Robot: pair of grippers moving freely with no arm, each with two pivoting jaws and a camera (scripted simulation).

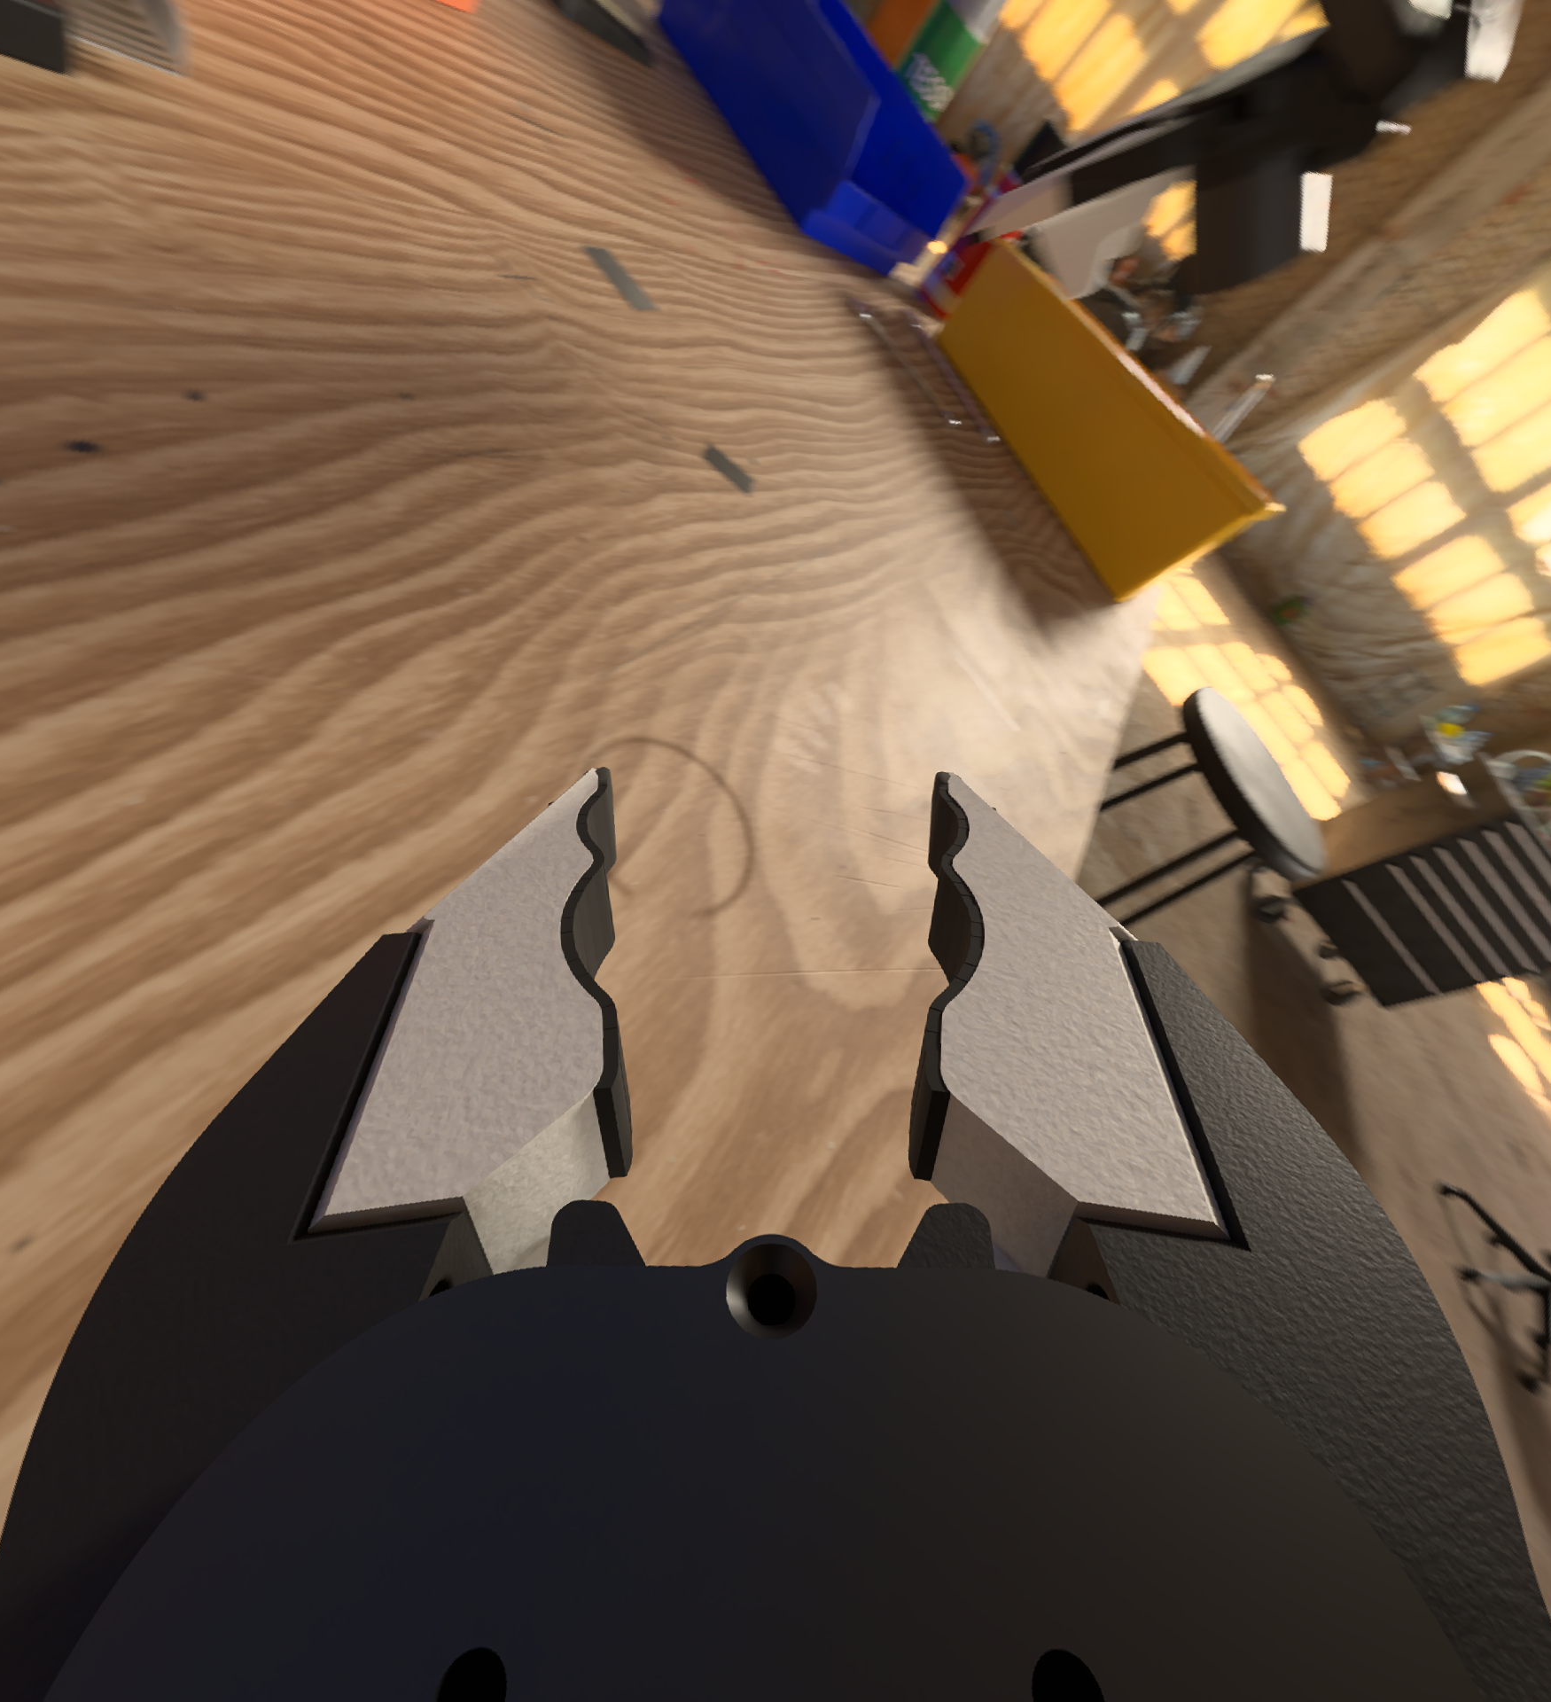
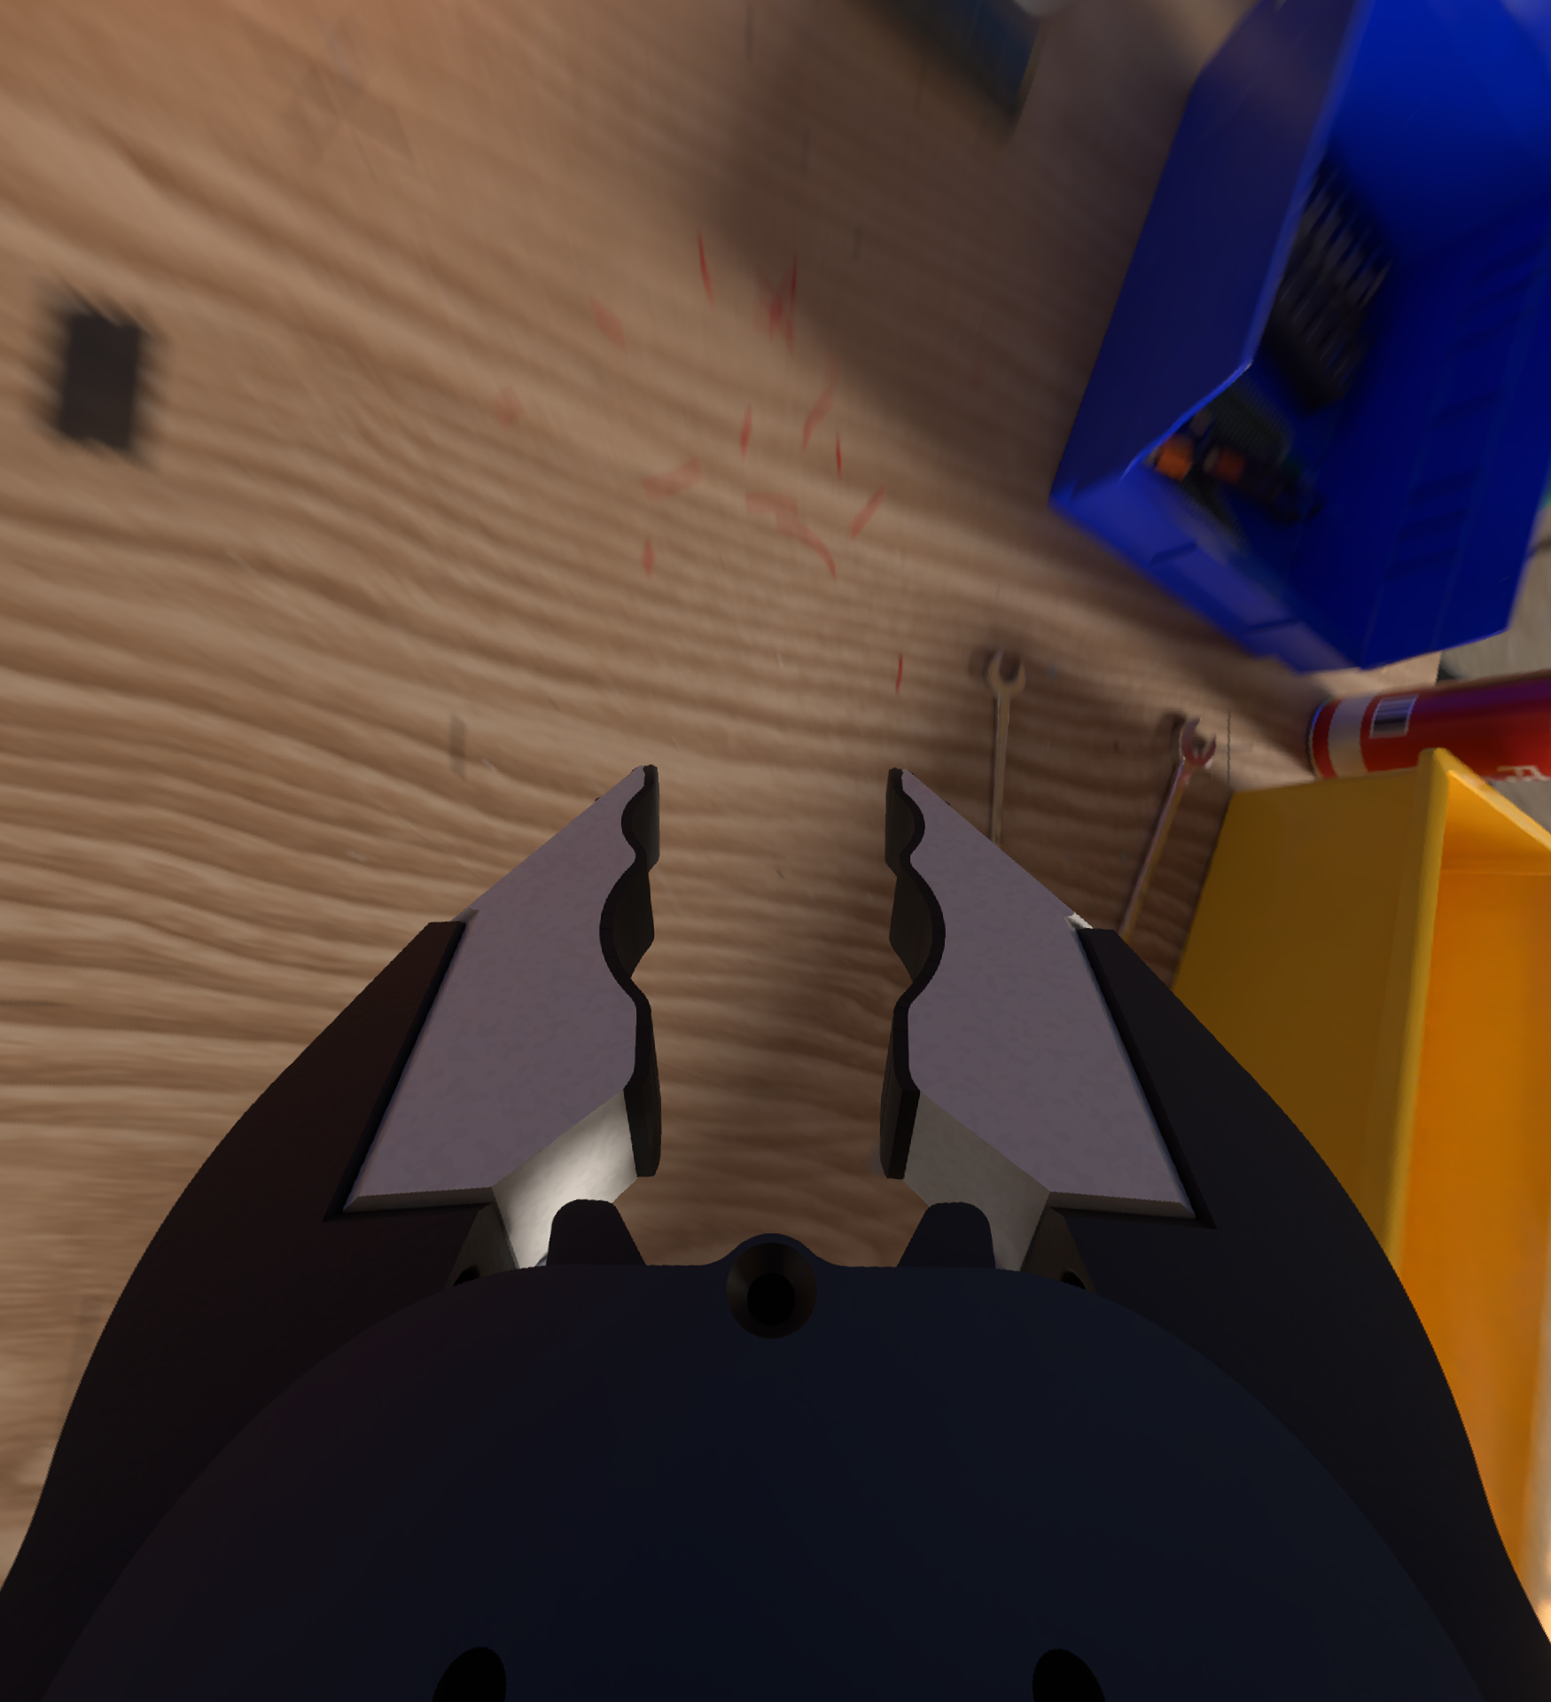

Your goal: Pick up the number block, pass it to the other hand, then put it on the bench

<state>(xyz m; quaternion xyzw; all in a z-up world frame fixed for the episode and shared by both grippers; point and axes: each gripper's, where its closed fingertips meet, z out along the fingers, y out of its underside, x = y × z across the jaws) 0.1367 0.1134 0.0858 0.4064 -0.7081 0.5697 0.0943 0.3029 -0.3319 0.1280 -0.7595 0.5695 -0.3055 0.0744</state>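
No number block shows in either view. My left gripper (image 1: 770, 783) is open and empty above the wooden bench top (image 1: 293, 553), near its edge. My right gripper (image 2: 770, 783) is open and empty too, above the same wooden bench top (image 2: 293, 737). Nothing lies between either pair of fingers. Neither gripper shows in the other's view.
A blue bin (image 1: 809, 110) and a yellow bin (image 1: 1094, 433) stand along the bench edge; they also show in the right wrist view, blue bin (image 2: 1398, 322) and yellow bin (image 2: 1361, 1059). Two spanners (image 2: 997, 737), a red can (image 2: 1472, 718) and a small dark chip (image 2: 100, 378) lie nearby. A stool (image 1: 1251, 792) stands beyond the edge.
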